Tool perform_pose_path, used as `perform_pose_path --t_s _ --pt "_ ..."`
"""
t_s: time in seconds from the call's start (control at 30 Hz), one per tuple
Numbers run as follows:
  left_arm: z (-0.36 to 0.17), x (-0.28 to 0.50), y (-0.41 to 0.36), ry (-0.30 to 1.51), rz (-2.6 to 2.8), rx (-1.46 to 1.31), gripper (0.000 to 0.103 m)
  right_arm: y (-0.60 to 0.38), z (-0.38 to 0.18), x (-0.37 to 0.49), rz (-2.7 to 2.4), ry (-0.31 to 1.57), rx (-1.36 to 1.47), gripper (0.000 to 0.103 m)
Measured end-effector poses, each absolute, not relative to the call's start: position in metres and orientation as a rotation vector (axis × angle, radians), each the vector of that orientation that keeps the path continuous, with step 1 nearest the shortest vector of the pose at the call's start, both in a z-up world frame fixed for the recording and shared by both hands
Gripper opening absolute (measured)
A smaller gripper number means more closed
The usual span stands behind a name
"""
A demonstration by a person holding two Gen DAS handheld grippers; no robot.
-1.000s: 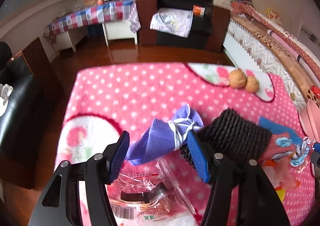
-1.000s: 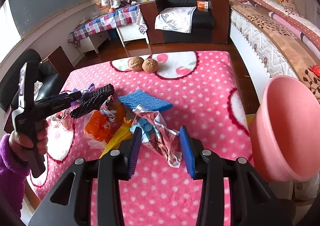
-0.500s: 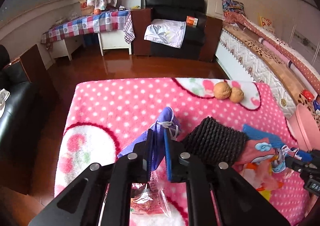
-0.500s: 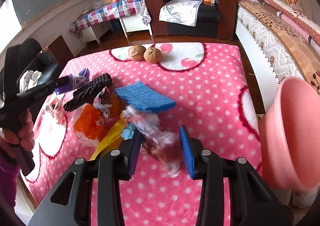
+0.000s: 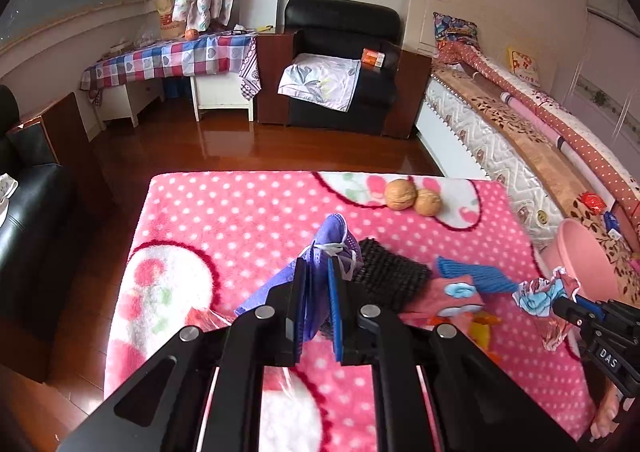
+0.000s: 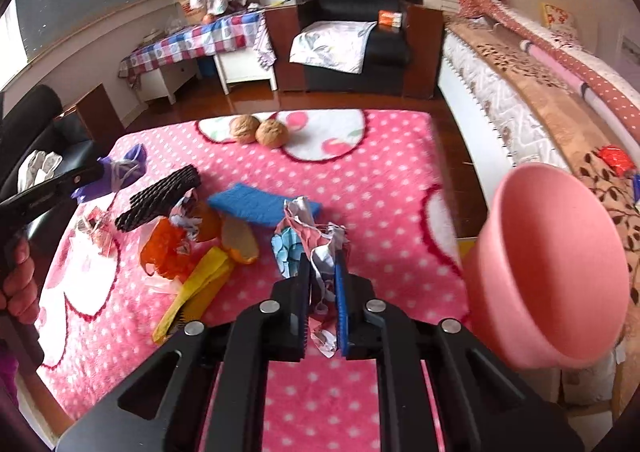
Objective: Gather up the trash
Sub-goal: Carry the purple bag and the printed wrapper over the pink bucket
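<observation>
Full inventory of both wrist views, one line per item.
face mask: 1, purple, in left gripper
crumpled wrapper: 1, pink-blue print, in right gripper
walnuts: 2, brown, far edge of blanket
foam net sleeve: 1, black, left of middle
knitted cloth: 1, blue, middle
orange peel: 1, middle
basin: 1, pink, right of table
blanket: 1, pink dotted, covers table
left gripper: shut
right gripper: shut

Each black hand-held gripper [image 5: 317, 306] has 2 blue-padded fingers [image 6: 341, 294], silver screws, "DAS" lettering.
</observation>
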State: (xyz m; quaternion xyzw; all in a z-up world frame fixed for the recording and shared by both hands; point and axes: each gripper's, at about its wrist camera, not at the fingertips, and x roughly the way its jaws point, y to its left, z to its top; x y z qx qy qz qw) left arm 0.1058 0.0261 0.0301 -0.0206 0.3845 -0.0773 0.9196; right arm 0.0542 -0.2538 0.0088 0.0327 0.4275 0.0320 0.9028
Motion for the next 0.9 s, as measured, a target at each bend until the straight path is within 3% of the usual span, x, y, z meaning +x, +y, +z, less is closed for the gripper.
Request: perform_pose_path --t_s 0.9 --pt "0.071 0.068 -0.044 0.745 -0.261 -0.008 0.010 -0.309 0.030 0.025 -0.071 0.786 0.138 0.011"
